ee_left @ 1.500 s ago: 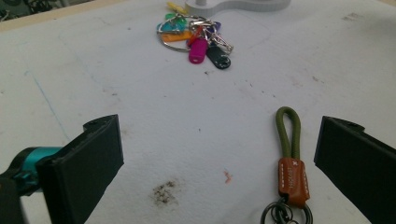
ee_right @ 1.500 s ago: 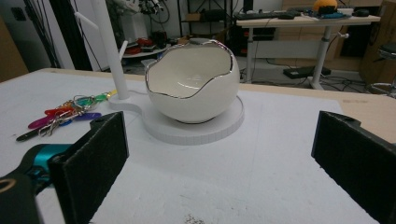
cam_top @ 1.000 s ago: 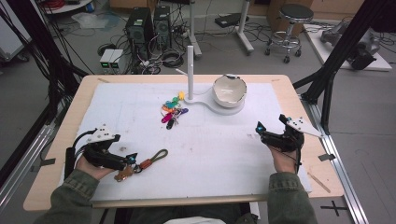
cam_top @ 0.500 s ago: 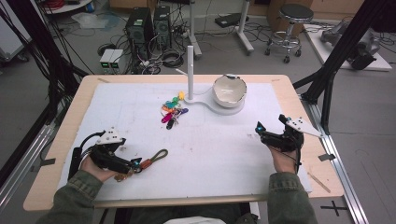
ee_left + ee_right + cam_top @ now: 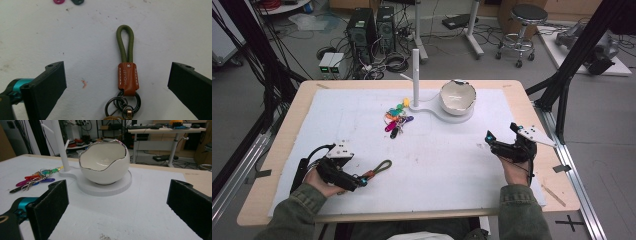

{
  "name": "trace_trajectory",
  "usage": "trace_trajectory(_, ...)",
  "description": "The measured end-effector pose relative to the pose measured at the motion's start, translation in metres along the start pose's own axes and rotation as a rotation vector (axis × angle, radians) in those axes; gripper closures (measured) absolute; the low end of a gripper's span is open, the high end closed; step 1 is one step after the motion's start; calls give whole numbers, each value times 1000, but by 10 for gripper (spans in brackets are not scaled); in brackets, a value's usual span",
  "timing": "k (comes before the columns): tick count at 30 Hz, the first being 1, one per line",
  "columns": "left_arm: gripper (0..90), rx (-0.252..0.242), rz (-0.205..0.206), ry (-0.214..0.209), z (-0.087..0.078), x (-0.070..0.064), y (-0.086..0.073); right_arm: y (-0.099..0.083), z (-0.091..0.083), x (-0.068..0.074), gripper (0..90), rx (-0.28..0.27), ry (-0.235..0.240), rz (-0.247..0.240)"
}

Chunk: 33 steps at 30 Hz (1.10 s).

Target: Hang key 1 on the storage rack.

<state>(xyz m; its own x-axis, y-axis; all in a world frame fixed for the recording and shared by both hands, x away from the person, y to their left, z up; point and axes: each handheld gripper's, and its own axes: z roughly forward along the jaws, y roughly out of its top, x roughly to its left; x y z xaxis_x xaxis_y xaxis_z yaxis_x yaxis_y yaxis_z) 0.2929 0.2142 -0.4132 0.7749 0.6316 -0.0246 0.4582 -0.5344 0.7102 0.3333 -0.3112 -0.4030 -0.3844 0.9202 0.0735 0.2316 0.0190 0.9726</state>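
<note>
A keychain [image 5: 127,76] with an olive cord loop, a brown leather tab and metal rings lies flat on the white mat. My left gripper [image 5: 117,68] is open, one jaw on each side of the keychain and neither touching it. From above, the left gripper [image 5: 360,180] sits near the front left edge, the keychain [image 5: 381,167] stretching away from its tips. My right gripper [image 5: 493,141] is open and holds nothing at the right side of the table. The right gripper [image 5: 117,188] faces a white egg-shaped bowl [image 5: 105,161].
The bowl [image 5: 458,96] rests on a white base [image 5: 451,115] with an upright white post [image 5: 415,75]. A bunch of coloured key tags [image 5: 396,120] lies to the left of the base. The white mat [image 5: 437,165] covers most of the wooden table [image 5: 282,145].
My left gripper has shifted slightly toward the near table edge while the keychain stays where it lay. The right gripper has not moved.
</note>
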Motion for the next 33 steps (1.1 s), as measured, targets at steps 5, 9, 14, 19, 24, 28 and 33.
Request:
trace_trajectory(5, 23, 43, 11, -15, 7, -1, 0, 0, 0, 0, 30, 1, 0, -10)
trace_trajectory(9, 25, 63, 13, -20, 11, -1, -1, 0, 0, 1, 29, 6, -1, -9)
trace_trajectory(14, 63, 80, 14, -28, 14, -1, -1, 0, 1, 1, 29, 5, 0, -19)
trace_trajectory(19, 121, 82, 12, -28, 15, -2, -2, 0, 0, 1, 30, 6, -3, -19)
trace_trajectory(24, 220, 88, 33, -53, 15, -3, -2, 0, 0, 2, 30, 12, -4, -18)
trace_trajectory(28, 283, 95, 43, -62, 17, -4, -3, 0, 0, 2, 30, 9, -5, -17)
trace_trajectory(33, 344, 91, 57, -62, 16, -4, -3, 0, 0, 2, 29, 9, -5, -21)
